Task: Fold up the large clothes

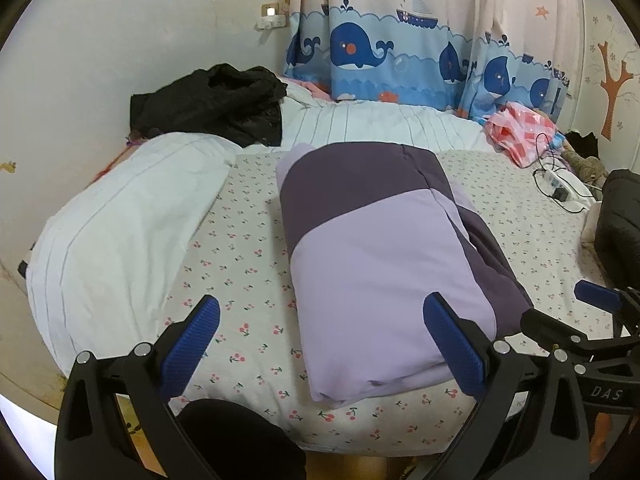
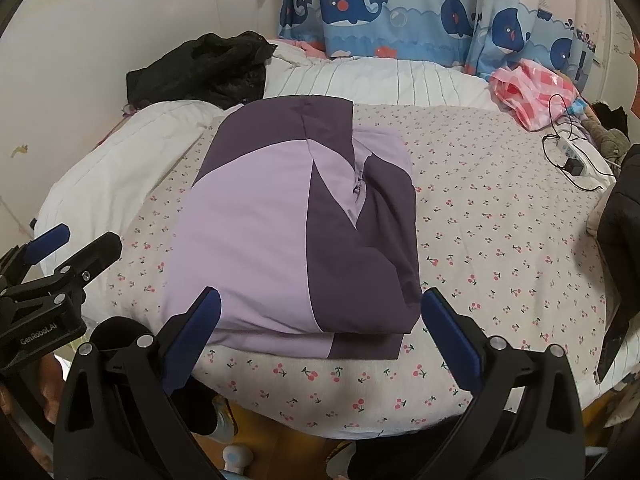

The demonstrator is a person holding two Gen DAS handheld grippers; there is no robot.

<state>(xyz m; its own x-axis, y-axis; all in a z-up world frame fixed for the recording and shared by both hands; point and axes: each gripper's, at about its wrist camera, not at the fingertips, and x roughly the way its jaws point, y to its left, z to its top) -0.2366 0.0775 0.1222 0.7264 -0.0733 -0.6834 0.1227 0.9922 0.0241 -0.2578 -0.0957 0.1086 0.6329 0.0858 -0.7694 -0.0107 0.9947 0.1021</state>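
Observation:
A large purple garment (image 1: 380, 248), light lilac with dark purple panels, lies folded into a compact rectangle on the cherry-print bed sheet (image 1: 240, 240). It also shows in the right wrist view (image 2: 288, 220), with a zipper visible near its middle. My left gripper (image 1: 320, 344) is open and empty, held above the near edge of the bed just left of the bundle. My right gripper (image 2: 320, 332) is open and empty, above the bundle's near edge. Each gripper appears at the side of the other's view.
A white duvet (image 1: 120, 232) lies bunched along the left and back of the bed. A black garment (image 1: 212, 104) sits at the back left. A pink checked bag (image 1: 520, 132) and a power strip with cables (image 1: 560, 188) lie at the right. A dark coat (image 1: 620, 220) stands at the right edge.

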